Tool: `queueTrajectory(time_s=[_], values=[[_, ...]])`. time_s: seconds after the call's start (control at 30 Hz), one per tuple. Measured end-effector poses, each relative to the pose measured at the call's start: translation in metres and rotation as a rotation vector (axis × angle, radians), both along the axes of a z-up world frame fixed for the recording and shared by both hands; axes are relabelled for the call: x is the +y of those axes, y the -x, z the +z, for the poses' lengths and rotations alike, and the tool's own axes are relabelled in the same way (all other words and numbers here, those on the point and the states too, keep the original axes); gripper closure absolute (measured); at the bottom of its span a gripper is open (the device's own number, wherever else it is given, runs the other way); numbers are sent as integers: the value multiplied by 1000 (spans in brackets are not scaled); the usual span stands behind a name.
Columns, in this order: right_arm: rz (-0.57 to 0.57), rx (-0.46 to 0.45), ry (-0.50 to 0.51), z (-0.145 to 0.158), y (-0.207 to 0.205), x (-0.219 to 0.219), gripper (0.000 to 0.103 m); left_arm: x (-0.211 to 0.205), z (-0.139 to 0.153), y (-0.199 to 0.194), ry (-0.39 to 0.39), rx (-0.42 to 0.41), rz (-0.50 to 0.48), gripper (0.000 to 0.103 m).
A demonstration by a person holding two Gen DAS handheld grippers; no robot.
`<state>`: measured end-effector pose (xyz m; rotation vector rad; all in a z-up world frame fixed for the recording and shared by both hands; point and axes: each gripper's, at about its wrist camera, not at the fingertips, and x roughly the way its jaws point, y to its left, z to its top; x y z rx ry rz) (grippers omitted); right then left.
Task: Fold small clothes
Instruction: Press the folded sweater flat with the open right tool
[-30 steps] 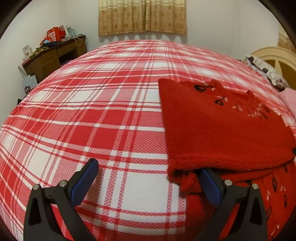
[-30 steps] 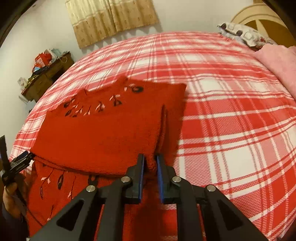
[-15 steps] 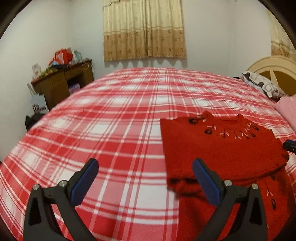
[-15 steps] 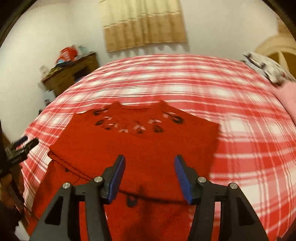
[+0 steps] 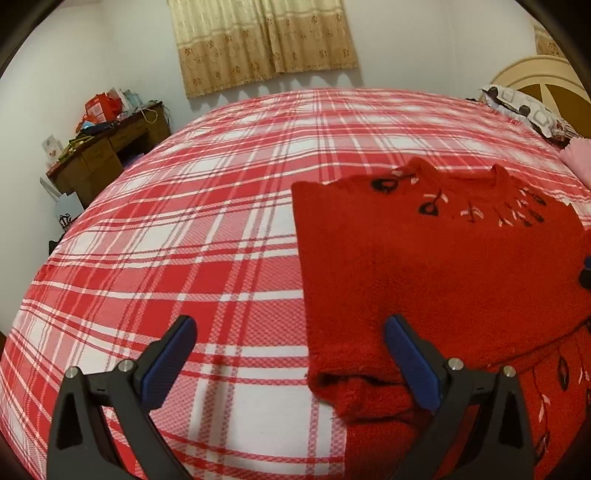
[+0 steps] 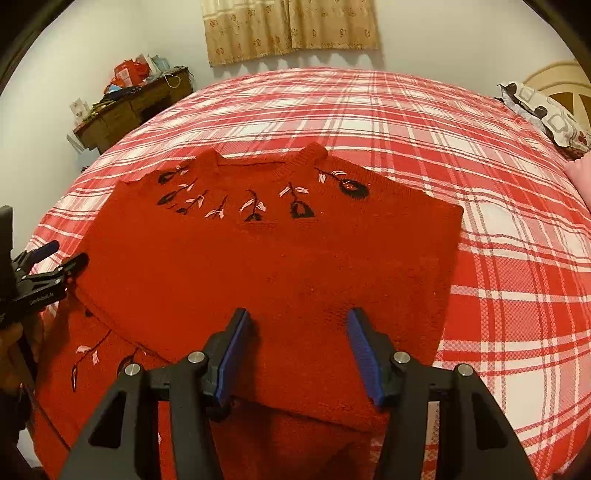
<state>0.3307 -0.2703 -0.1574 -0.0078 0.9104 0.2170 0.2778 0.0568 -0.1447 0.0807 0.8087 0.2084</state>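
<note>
Left gripper (image 5: 288,365): jaws spread wide, nothing clamped, at the sweater's left folded edge.
Right gripper (image 6: 299,354): jaws apart, released, above the sweater's near fold.
Sweater (image 6: 280,258): red knit, folded, flat on the bedspread, collar toward the curtain.
Bedspread (image 5: 207,229): red-and-white plaid, under the sweater.
Curtain (image 5: 266,40): beyond the sweater.

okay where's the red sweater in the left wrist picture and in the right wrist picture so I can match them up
Left wrist view: red sweater fills the right half, its near corner by the right-hand jaw.
Right wrist view: red sweater sits centre to left, spreading under both jaws.
Shared landmark: the beige curtain at top centre.
</note>
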Motion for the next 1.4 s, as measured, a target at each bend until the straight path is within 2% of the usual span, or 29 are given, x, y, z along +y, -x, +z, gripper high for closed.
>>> queueTrajectory(time_s=[0.13, 0.27, 0.57, 0.73, 0.83, 1.0, 1.4], values=[[-15, 2, 14, -1, 0, -2, 52, -6, -4, -2, -7, 27, -28, 0], [-53, -8, -6, 1, 7, -10, 52, -7, -2, 2, -12, 14, -24, 0], [-84, -16, -31, 1, 14, -19, 52, -3, -5, 0, 36, 26, -34, 0], [-66, -42, 27, -5, 18, -11, 49, -1, -5, 1, 56, 27, -41, 0], [-68, -31, 15, 0, 17, -10, 44, 0, -3, 1, 69, 27, -40, 0], [-84, -65, -37, 12, 40, -12, 42, 3, 3, 20, 120, 25, -46, 0], [-70, -69, -64, 23, 84, -6, 40, -4, 21, 65, 139, -4, -94, 0]])
